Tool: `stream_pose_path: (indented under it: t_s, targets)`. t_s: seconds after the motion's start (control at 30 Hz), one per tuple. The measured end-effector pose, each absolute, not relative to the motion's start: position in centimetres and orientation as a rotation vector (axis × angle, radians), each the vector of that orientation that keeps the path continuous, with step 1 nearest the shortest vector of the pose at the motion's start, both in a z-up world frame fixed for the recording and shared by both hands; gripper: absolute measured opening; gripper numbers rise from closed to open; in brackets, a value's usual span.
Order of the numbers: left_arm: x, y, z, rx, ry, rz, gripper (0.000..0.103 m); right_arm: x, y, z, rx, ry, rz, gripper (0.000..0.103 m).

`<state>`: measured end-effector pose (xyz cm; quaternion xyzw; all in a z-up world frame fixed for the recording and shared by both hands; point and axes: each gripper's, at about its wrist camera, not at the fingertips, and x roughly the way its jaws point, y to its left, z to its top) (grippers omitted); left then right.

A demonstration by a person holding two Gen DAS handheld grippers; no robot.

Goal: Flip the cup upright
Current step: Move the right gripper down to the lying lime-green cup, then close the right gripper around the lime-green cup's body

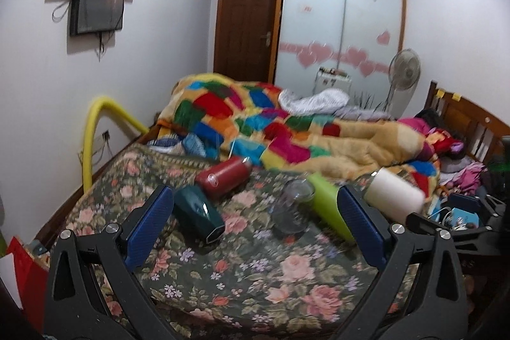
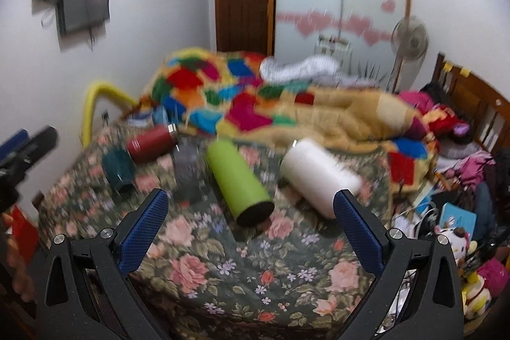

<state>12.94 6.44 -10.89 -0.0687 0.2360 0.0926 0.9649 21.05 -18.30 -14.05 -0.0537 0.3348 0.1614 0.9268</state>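
On the floral bed [image 1: 255, 270], we see five cups lying on their sides: teal cup [image 1: 199, 217], red cup [image 1: 223, 177], glass [image 1: 291, 206], green cup [image 2: 239, 184], white cup [image 2: 318, 176]. Our left gripper [image 1: 255, 225] and right gripper [image 2: 251, 228] hover above, jaws apart, holding nothing.

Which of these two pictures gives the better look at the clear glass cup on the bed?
The left wrist view. There the clear glass cup is fairly sharp, lying on the floral bedspread beside the green cup. In the right wrist view it is only a grey, motion-blurred shape.
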Motion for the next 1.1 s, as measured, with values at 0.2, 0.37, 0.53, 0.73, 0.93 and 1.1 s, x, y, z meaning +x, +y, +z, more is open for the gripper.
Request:
stream_pose_path:
  t_s: [0.2, 0.37, 0.53, 0.73, 0.93, 1.1]
  targets:
    - [15.9, 7.6, -14.5, -0.134, 0.564, 0.193, 0.103, 26.9, -15.9, -18.0, -0.176, 0.857, 0.397, 0.103]
    - [17.4, 7.4, -16.4, -0.125, 0.606, 0.183, 0.103, 31.1, -13.5, -20.5, -0.263, 0.954, 0.451, 0.093]
    - [18.2, 6.8, -16.7, -0.124, 0.614, 0.169, 0.103, 35.0, -12.4, -22.6, -0.324, 1.046, 0.48, 0.081]
    - [18.7, 6.7, -16.5, -0.128, 0.607, 0.163, 0.103, 36.9, -11.1, -24.4, -0.386, 1.119, 0.514, 0.073]
    - [18.9, 6.8, -16.4, -0.136, 0.607, 0.158, 0.103, 37.6, -10.3, -25.6, -0.404, 1.179, 0.52, 0.066]
    - [18.6, 6.5, -16.1, -0.13, 0.6, 0.163, 0.103, 37.1, -10.4, -25.4, -0.407, 1.172, 0.517, 0.064]
